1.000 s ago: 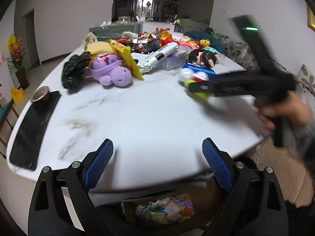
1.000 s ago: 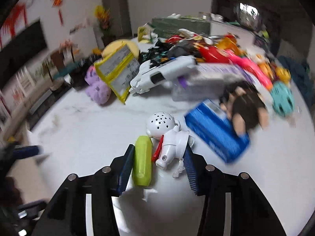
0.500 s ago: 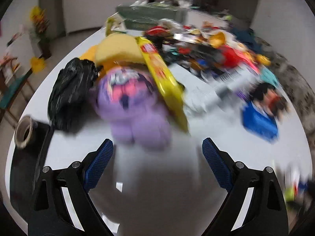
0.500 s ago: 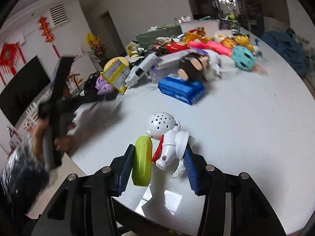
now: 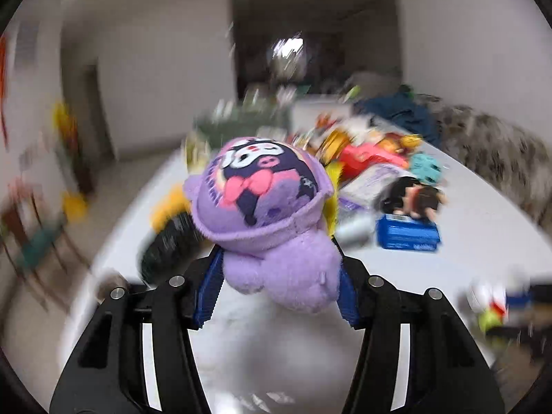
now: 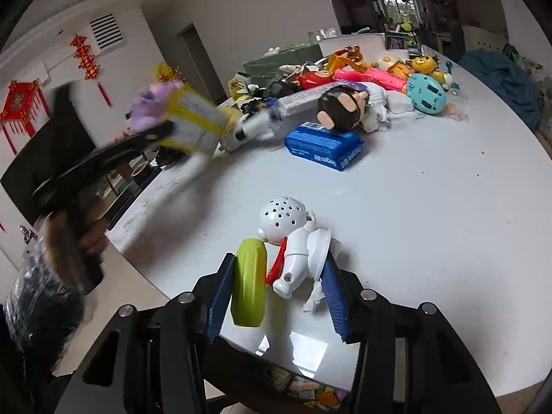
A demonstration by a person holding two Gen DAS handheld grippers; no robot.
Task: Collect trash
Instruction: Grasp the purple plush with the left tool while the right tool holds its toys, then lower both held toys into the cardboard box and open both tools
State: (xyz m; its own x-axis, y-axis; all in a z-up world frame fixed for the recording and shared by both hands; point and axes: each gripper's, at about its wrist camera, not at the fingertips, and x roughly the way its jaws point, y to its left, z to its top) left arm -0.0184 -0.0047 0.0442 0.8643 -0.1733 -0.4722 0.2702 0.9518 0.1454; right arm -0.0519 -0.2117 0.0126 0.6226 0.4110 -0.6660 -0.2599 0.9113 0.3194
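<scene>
Left wrist view: a purple plush toy (image 5: 276,227) is clamped between the blue pads of the left tool (image 5: 277,286), raised clear of the tabletop (image 5: 465,241), presumably so it can be carried off the pile as trash. Its printed face is turned up and away from the tool; the soft body bulges out past both pads (fabric squashes, so the hold looks secure). Heavy motion blur is noted around it.

Right wrist view: the right tool (image 6: 276,293) is closed on a white plastic toy figure (image 6: 293,238) with a lime-green part (image 6: 249,289) pressed against the left pad, held low near the tabletop edge. Just below the tool, a box of wrappers (image 6: 310,390) is partly seen, likely the collection point. Ahead of the tool lie a blue packet (image 6: 324,146) and a heap of toys; the yellow packet (image 6: 193,124) beside the plush is blurred.
</scene>
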